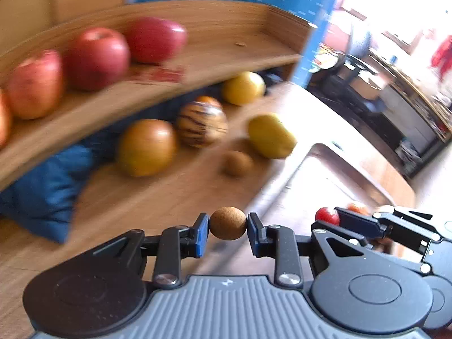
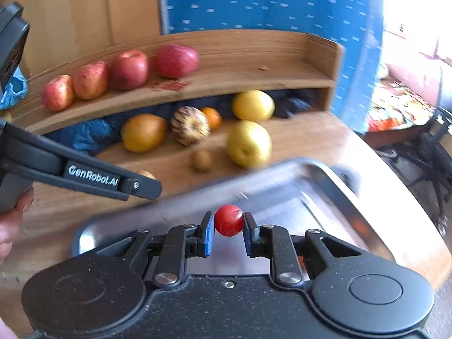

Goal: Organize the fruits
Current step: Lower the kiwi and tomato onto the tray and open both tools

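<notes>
My left gripper (image 1: 228, 223) is closed narrow on a small brown round fruit (image 1: 227, 222) at lower centre; my right gripper (image 2: 228, 220) pinches a red cherry-sized fruit (image 2: 228, 220) over the metal tray (image 2: 333, 175). I judge both are mid-carry. Next each must go beside its like: red apples (image 2: 128, 69) upper left on the shelf (image 2: 240, 76), yellow fruit (image 2: 248, 144) mid-frame below.

Your left gripper (image 1: 227, 231) is black linkage arms over a ribbed grey body, blue pads (image 1: 202, 234) on the fingers, silver screw heads at the pivots. Your right gripper (image 2: 228, 230) wears a speckled black housing (same blue pads, same round caps). White "GenRobot.AI" lettering runs along the left one's arm in the right view.
</notes>
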`<state>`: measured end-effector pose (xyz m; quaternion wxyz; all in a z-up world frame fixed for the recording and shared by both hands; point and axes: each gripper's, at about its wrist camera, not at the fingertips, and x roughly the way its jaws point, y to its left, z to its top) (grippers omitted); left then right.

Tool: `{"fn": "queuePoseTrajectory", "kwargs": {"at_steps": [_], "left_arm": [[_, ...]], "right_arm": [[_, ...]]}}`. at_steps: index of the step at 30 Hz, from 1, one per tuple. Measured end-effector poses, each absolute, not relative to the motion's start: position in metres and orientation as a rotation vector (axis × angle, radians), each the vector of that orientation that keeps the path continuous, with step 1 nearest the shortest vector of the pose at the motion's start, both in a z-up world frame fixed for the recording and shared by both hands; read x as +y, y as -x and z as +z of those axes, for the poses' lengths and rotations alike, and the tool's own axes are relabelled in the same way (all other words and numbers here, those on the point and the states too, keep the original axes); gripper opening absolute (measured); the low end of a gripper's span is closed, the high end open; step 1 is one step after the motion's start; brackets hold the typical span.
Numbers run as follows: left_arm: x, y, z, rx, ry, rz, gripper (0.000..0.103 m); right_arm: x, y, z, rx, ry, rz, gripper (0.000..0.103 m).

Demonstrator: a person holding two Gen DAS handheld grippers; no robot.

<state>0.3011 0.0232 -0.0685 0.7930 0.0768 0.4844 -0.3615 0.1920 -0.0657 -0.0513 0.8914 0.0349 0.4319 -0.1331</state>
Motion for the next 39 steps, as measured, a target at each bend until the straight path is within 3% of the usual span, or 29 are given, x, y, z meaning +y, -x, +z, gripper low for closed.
{"fn": "queuePoseTrajectory", "kwargs": {"at_steps": [11, 27, 33, 39], "left_arm": [[-0.031, -0.25, -0.067, 1.07, -0.231, -0.932, 0.032], [-0.036, -0.229, -0.077, 1.12, -0.253, -0.891, 0.033], [-0.033, -0.222, -0.075, 1.123, -0.241, -0.856, 0.043], [-0.024, -0.209, -0.067, 1.109, -0.233, -0.806, 0.063]], "right_arm": [[-0.089, -0.131, -0.053, 0.944, -0.111, -0.376, 0.023], [-0.087, -0.11, -0.053, 0.946, -0.087, -0.343, 0.03], [-0.085, -0.102, -0.048, 0.931, -0.087, -0.341, 0.041], [-0.082, -0.086, -0.04, 0.912, -0.089, -0.333, 0.057]]}}
